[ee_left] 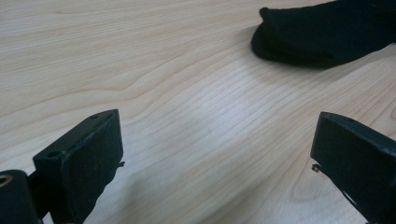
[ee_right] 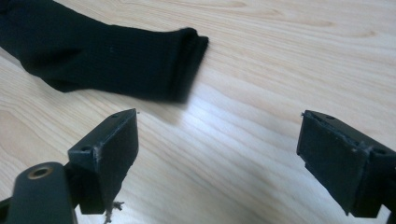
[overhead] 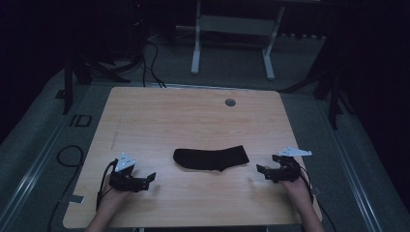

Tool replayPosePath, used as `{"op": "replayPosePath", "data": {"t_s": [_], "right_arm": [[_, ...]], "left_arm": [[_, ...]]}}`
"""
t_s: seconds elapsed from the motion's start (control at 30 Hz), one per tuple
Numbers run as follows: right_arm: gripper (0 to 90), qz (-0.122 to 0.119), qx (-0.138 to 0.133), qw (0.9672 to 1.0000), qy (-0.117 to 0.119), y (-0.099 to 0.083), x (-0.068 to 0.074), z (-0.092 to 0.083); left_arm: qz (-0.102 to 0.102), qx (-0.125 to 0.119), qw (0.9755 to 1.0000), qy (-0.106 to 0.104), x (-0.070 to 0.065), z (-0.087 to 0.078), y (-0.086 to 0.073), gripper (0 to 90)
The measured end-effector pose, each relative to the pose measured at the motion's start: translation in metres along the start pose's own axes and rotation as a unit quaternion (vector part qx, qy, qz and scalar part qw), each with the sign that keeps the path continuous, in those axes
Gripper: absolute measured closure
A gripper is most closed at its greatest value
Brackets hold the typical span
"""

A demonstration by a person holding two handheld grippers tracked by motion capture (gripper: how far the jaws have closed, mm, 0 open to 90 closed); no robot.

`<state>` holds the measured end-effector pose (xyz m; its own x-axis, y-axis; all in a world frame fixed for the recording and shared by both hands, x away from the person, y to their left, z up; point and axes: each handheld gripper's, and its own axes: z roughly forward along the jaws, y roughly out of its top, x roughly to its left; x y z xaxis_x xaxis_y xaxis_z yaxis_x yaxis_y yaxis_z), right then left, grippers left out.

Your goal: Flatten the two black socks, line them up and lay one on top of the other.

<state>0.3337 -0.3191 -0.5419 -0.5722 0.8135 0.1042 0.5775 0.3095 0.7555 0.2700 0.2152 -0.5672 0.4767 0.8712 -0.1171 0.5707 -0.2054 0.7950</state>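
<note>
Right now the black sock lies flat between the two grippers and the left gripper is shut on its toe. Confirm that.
Not quite. The left gripper is open and apart from the black sock, as the left gripper view shows. The sock does lie flat between the two grippers.

Wide-spread right tongs near black sock on table

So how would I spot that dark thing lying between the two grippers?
Find the pale wooden table. Near its front edge, midway between the left gripper and right gripper, lies a black sock, flat and untouched. It is the only soft, cloth item on the tabletop.
</note>
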Motion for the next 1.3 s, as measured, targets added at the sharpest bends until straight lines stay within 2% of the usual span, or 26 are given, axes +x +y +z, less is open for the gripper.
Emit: {"op": "replayPosePath", "data": {"t_s": [0.17,0.33,0.67,0.87,1.07,1.3], "right_arm": [[12.7,0.01,-0.001,0.9999,-0.007,-0.012,-0.006,-0.008],[12.7,0.018,-0.001,0.9997,-0.015,-0.021,-0.011,-0.016],[13.2,0.036,-0.004,0.9989,-0.028,-0.039,-0.019,-0.03],[13.3,0.045,-0.01,0.9977,-0.049,-0.047,-0.024,-0.037],[13.3,0.066,-0.026,0.9958,-0.059,-0.052,-0.032,-0.048],[13.4,0.091,-0.054,0.992,-0.069,-0.058,-0.042,-0.06]], "left_arm": [[-0.01,-0.006,0.9999,0.006,0.004,-0.01,-0.009,2.6],[-0.009,0.0,0.9998,0.02,0.008,-0.018,-0.017,2.6],[-0.03,-0.016,0.9989,0.032,0.014,-0.035,-0.028,2.6],[-0.047,-0.033,0.997,0.051,0.025,-0.048,-0.032,2.6],[-0.074,-0.051,0.9937,0.067,0.035,-0.059,-0.04,2.7],[-0.082,-0.064,0.9918,0.073,0.038,-0.067,-0.042,2.7]]}}
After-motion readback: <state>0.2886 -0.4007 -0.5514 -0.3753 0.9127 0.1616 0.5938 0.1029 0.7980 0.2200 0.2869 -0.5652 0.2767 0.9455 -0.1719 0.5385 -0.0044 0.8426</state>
